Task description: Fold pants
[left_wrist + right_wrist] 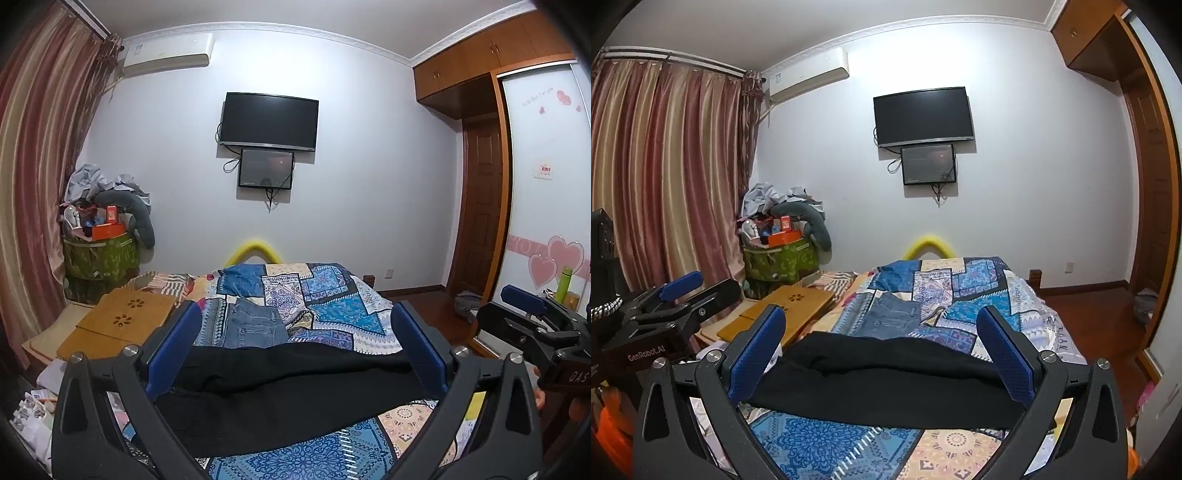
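1. The bed [354, 295] carries a patchwork cover in blue, white and tan; it fills the lower middle of both views and runs toward the far white wall.
2. The striped curtain [40, 155] hangs along the left side of the room. A wooden wardrobe [491, 55] with a white sliding door bearing pink heart stickers stands on the right.
3. The black pants [280, 391] lie across the near end of the bed, bunched into a wide, low band running left to right. In both wrist views the band sits between the two blue-padded fingers.
4. A pair of blue jeans [255, 325] lies on the cover just beyond the black pants, apparently folded.
5. A wall-mounted television [269, 122] hangs on the far wall, with a smaller screen [266, 169] directly beneath it.
6. An air conditioner [168, 53] sits high on the wall near the curtain.
7. A green fabric bin [99, 258] heaped with clothes and boxes stands in the left corner.
8. A wooden lap tray [122, 317] rests at the left edge of the bed.
9. Left gripper [295, 332]: fingers spread wide apart, one at either side of the pants band, gripping nothing.
10. Right gripper [882, 332]: fingers likewise wide apart, straddling the pants, gripping nothing. It also shows at the right edge of the left wrist view.
11. A green bottle [564, 283] stands near the wardrobe door.
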Demonstrator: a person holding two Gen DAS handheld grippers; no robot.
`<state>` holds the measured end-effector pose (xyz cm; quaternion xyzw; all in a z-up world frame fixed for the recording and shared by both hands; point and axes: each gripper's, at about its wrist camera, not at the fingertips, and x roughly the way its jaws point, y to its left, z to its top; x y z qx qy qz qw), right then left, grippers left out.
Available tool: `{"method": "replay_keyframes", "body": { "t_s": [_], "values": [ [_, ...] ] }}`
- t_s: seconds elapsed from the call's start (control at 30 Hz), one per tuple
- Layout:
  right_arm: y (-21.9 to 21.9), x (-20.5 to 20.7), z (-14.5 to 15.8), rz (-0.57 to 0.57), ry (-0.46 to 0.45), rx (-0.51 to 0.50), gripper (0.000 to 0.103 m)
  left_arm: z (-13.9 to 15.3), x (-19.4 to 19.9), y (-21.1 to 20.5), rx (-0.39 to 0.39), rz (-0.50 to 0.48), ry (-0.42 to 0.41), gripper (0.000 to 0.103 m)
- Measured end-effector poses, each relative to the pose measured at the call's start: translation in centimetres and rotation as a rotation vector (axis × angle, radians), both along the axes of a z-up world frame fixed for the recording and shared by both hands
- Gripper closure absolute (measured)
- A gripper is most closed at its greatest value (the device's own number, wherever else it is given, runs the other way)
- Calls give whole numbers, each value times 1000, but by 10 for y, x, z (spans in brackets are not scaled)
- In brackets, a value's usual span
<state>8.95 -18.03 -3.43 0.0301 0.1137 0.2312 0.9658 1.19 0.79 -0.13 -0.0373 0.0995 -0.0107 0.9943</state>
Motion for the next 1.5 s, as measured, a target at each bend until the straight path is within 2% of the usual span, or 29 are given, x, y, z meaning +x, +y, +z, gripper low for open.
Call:
{"method": "replay_keyframes", "body": {
  "t_s": [1.5],
  "values": [
    [-6,1,3,-8,4,9,0,-6,2,0,-4,11,-6,0]
  ]
}}
